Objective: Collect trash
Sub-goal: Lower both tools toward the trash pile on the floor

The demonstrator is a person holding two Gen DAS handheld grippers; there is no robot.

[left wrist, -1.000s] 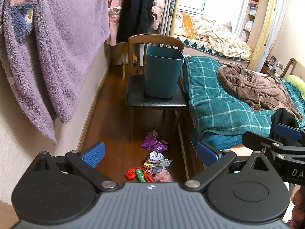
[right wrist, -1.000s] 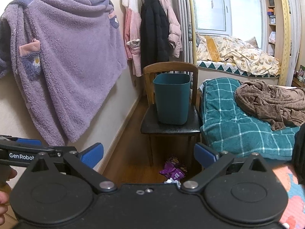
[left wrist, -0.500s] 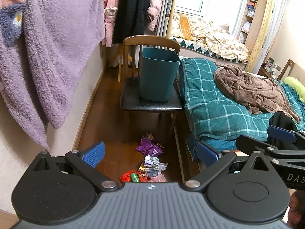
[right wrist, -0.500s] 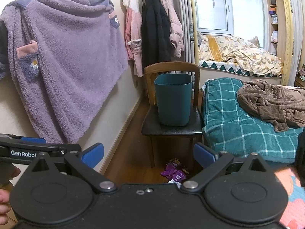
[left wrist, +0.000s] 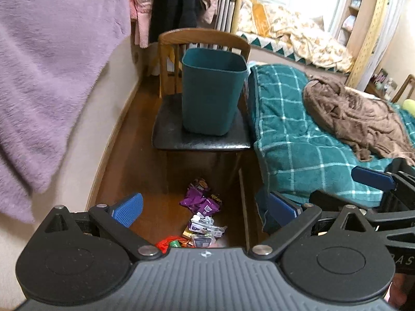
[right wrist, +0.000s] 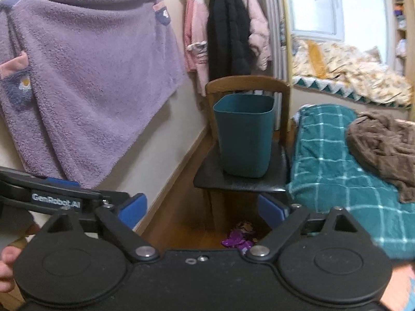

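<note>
A pile of trash lies on the wooden floor in front of the chair: purple wrappers (left wrist: 201, 200), white and grey wrappers (left wrist: 205, 226) and a red and green wrapper (left wrist: 171, 243). The purple wrappers also show in the right wrist view (right wrist: 237, 241). A teal bin (left wrist: 212, 90) stands upright on the chair's black seat (left wrist: 199, 142); it also shows in the right wrist view (right wrist: 245, 134). My left gripper (left wrist: 205, 208) is open and empty above the pile. My right gripper (right wrist: 202, 208) is open and empty, further back and higher.
A bed with a teal checked blanket (left wrist: 298, 134) and a brown throw (left wrist: 358, 114) runs along the right. A purple fleece robe (right wrist: 85, 77) and coats (right wrist: 228, 33) hang on the left wall. The floor strip between wall and bed is narrow.
Both grippers have moved forward toward the chair and the trash pile, which now look larger. Both stay open.
</note>
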